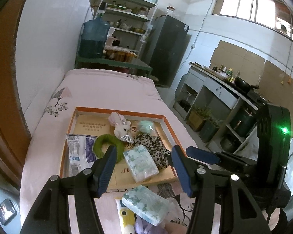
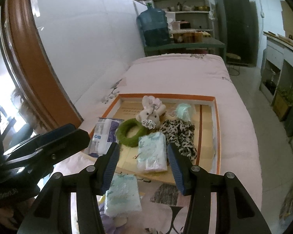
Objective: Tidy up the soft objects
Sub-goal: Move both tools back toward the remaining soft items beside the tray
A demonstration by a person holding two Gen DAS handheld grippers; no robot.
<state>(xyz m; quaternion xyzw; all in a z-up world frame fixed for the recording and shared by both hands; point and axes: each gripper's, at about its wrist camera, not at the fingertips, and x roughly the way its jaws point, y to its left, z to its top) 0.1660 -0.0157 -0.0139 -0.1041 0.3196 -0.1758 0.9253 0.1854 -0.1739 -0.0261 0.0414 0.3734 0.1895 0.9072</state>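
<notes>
we hold both grippers above the near end of a bed (image 1: pixel 99 89) covered in pink bedding. the left gripper (image 1: pixel 144 167) has its jaws spread wide with nothing between them; the right gripper (image 2: pixel 143 167) likewise stands wide apart and empty. in the left wrist view the right gripper (image 1: pixel 201 156) shows at the right edge, beside the tray.

an orange-rimmed tray (image 1: pixel 166 122) lies flat on the bed. inside it we see:
- a white plush rabbit (image 1: pixel 122 126) toward the far side
- a pale green soft ball (image 1: pixel 146 126) to its right
- a green fuzzy ring (image 2: pixel 129 131) in the middle
- a leopard-print cloth (image 2: pixel 180 134) right of the ring
- a blue-and-white plastic pack (image 1: pixel 80 152) at the left wall
- a tissue pack (image 2: pixel 152 152) near the front edge, touching the cloth

a second tissue pack (image 1: pixel 146 204) lies outside the tray on the bedding, just below the grippers, partly over a yellow-and-white soft toy (image 1: pixel 127 220).
</notes>
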